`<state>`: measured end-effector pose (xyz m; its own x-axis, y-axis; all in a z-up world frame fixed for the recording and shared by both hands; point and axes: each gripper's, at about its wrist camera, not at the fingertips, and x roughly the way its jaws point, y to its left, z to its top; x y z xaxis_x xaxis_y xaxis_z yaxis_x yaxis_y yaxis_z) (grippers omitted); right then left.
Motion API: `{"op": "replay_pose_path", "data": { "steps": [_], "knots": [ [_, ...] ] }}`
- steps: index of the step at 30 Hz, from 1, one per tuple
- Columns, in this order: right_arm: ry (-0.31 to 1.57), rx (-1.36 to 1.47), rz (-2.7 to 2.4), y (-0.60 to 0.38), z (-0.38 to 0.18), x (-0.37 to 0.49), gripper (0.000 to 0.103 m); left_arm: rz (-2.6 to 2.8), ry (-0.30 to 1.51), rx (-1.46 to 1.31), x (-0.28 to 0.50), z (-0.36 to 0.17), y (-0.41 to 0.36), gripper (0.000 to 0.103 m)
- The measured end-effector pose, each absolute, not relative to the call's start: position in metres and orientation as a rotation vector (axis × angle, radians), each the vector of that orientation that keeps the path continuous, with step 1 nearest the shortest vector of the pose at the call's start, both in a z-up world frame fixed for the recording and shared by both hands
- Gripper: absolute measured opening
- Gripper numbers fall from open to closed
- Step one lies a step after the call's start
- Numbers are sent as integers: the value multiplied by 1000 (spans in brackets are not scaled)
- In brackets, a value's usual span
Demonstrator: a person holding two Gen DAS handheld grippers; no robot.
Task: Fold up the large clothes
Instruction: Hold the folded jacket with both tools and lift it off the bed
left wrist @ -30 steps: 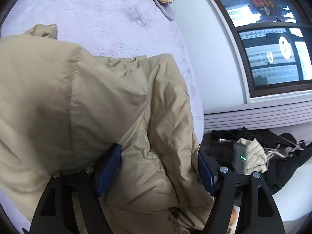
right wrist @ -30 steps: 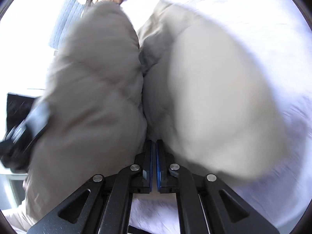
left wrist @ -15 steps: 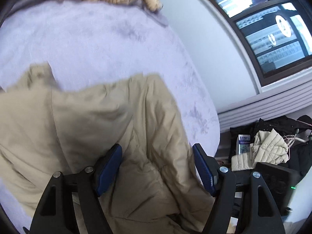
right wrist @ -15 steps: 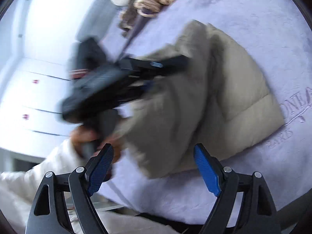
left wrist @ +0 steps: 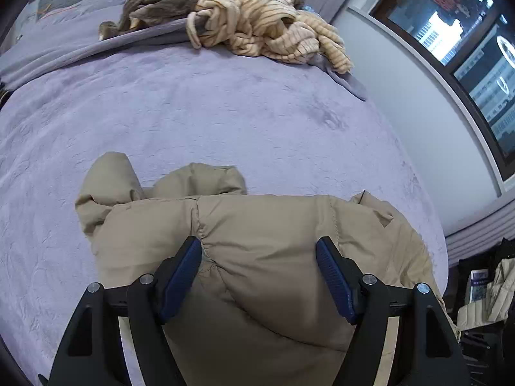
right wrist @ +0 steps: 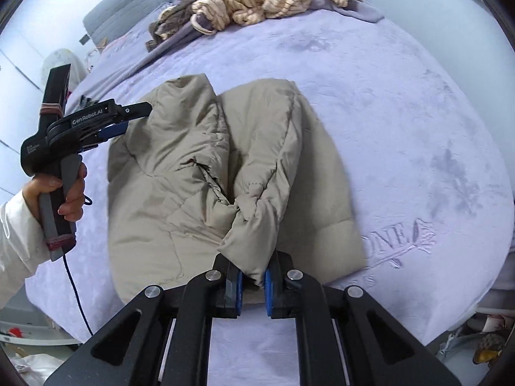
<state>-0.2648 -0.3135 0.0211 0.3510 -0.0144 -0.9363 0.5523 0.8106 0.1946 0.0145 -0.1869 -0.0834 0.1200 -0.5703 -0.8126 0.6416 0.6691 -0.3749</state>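
A beige puffer jacket [right wrist: 199, 173] lies bunched on the lilac bed cover [right wrist: 402, 122]. My right gripper [right wrist: 252, 284] is shut on a fold of the jacket at its near edge. In the left wrist view the jacket [left wrist: 264, 251] fills the lower middle, and my left gripper [left wrist: 259, 276] is open with its jaws wide apart above the fabric. The left gripper also shows in the right wrist view [right wrist: 132, 119], held by a hand at the jacket's far left corner.
A heap of cream striped and brown blankets [left wrist: 257, 22] lies at the head of the bed [left wrist: 225, 103]. A white wall and dark window [left wrist: 466, 48] are at the right. Clutter with dark bags [left wrist: 489, 289] sits on the floor by the bed's right edge.
My right gripper opened half a second ago and has now shut on a fold of the jacket. My left gripper stayed open and drew back, showing more of the bed.
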Motion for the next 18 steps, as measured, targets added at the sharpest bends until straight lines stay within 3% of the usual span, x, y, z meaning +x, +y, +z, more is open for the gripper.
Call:
{"op": "replay_pose_path", "data": {
  "steps": [8, 14, 17, 18],
  "knots": [
    [1212, 676, -504, -364, -23, -300, 10, -962, 1155, 143, -21, -91, -264, 74],
    [1236, 873, -459, -388, -54, -317, 11, -959, 1151, 203, -33, -98, -279, 74],
    [1205, 899, -405, -399, -35, -323, 22, -949, 1175, 180, -25, -104, -275, 74],
    [1180, 894, -396, -404, -25, -325, 30, -948, 1180, 173, -24, -105, -273, 74]
  ]
}}
